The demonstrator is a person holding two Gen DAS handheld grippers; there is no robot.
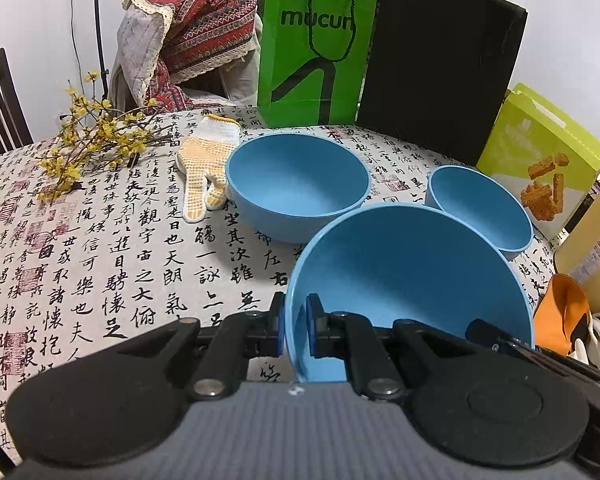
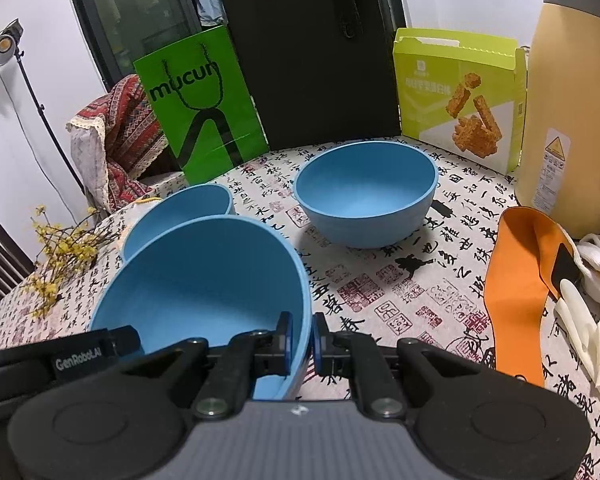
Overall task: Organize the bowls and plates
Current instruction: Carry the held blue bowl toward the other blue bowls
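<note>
A large blue bowl (image 1: 412, 272) (image 2: 204, 280) is held above the table between both grippers. My left gripper (image 1: 296, 330) is shut on its left rim, one pad inside and one outside. My right gripper (image 2: 302, 340) is shut on the opposite rim in the same way. A second blue bowl (image 1: 298, 184) stands on the tablecloth beside a glove; in the right wrist view this bowl (image 2: 180, 210) is partly hidden behind the held one. A third blue bowl (image 1: 480, 204) (image 2: 366, 196) stands upright further right.
A calligraphy tablecloth (image 1: 100, 240) covers the table. A dotted work glove (image 1: 204, 168) and yellow flower twigs (image 1: 96, 140) lie left. A green bag (image 1: 316, 52), black bag (image 2: 316, 60), snack box (image 2: 460, 96), tall yellow jug (image 2: 568, 112) and orange strap (image 2: 516, 292) line the back and right.
</note>
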